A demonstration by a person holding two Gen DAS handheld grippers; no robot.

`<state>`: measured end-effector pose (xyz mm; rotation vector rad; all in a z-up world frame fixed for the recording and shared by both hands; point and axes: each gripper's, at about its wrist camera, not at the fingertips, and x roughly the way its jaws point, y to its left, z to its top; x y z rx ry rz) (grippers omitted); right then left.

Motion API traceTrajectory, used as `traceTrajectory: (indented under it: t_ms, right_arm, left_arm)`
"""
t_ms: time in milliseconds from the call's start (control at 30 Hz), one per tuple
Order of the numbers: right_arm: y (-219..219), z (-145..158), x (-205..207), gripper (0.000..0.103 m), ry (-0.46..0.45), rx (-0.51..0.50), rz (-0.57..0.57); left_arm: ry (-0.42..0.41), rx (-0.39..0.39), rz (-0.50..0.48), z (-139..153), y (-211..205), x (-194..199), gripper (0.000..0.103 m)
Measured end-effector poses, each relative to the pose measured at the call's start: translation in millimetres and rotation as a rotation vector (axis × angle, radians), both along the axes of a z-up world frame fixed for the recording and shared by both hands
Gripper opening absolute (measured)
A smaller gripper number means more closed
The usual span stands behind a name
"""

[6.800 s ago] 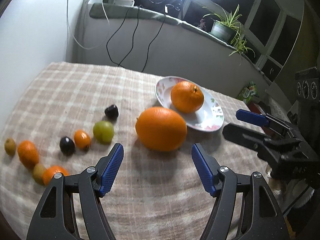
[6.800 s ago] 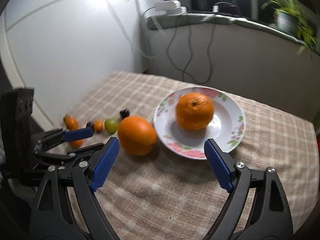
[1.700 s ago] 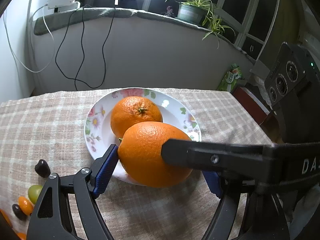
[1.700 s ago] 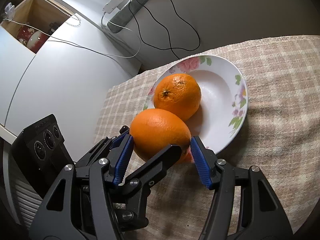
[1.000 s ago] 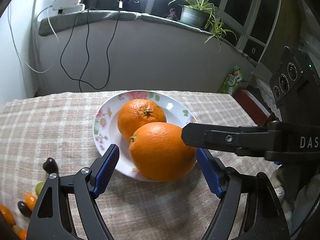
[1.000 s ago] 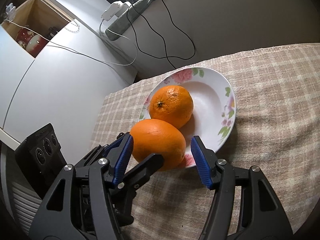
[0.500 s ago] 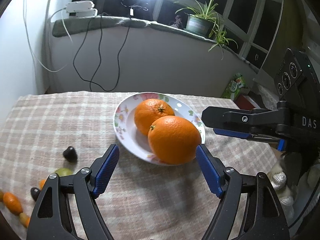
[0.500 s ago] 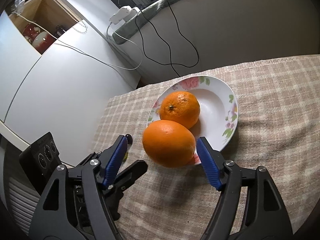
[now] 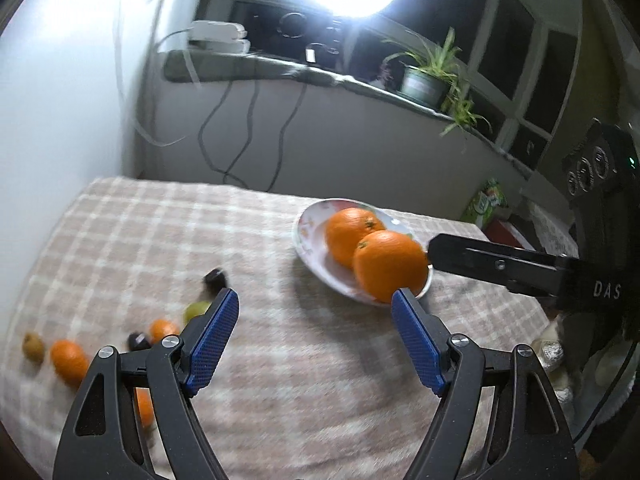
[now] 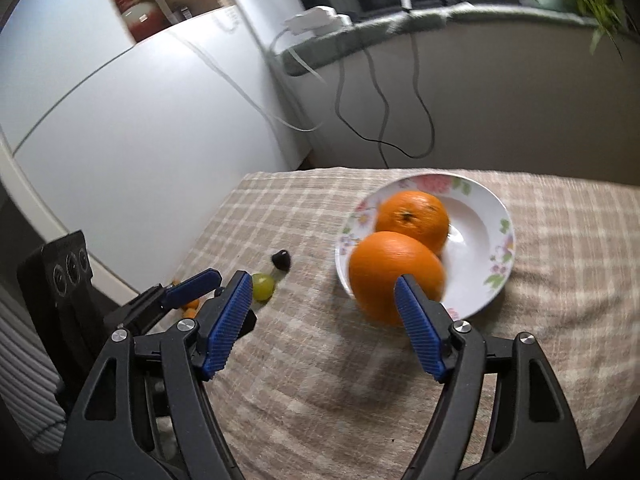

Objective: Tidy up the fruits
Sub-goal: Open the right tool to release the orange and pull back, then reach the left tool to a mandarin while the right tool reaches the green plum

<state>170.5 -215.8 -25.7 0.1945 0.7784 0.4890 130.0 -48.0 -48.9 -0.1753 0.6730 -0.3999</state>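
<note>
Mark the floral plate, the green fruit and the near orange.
floral plate (image 10: 486,216): right wrist view, bare inner wall.
green fruit (image 10: 263,286): right wrist view, its middle.
near orange (image 9: 388,263): left wrist view, front face.

Only readable txt: white letters "DAS" on the black body of the right gripper (image 9: 520,268), seen to the right of & beyond the left tongs; nothing else legible.

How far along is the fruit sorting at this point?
Done: two oranges sit on the flowered plate. In hand: nothing; the left tool and right tool are open and empty. Left: the small fruits on the checked cloth, including a green one.
</note>
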Motion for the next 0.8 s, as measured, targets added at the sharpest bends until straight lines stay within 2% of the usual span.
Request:
traceTrajectory:
  t_ms: [400,700,800]
  right_arm:
    - [46.0,-6.7,-17.0,0.076,-0.075,-0.089,0.1]
    - [85.5,-20.3,-11.9,0.076,-0.037,-0.167,0.195]
    - [94.6,-24.9,-8.0,0.076,-0.025,-0.178,0.21]
  left_arm:
    - [0.047,0.006,0.173,-19.3,78.2,-35.6,0.076]
    - [0.082,0.005,0.203,-36.5,100.0,-54.9,0.05]
    - [0.088,0.01,0.196,-40.0,98.4,-53.2,0.046]
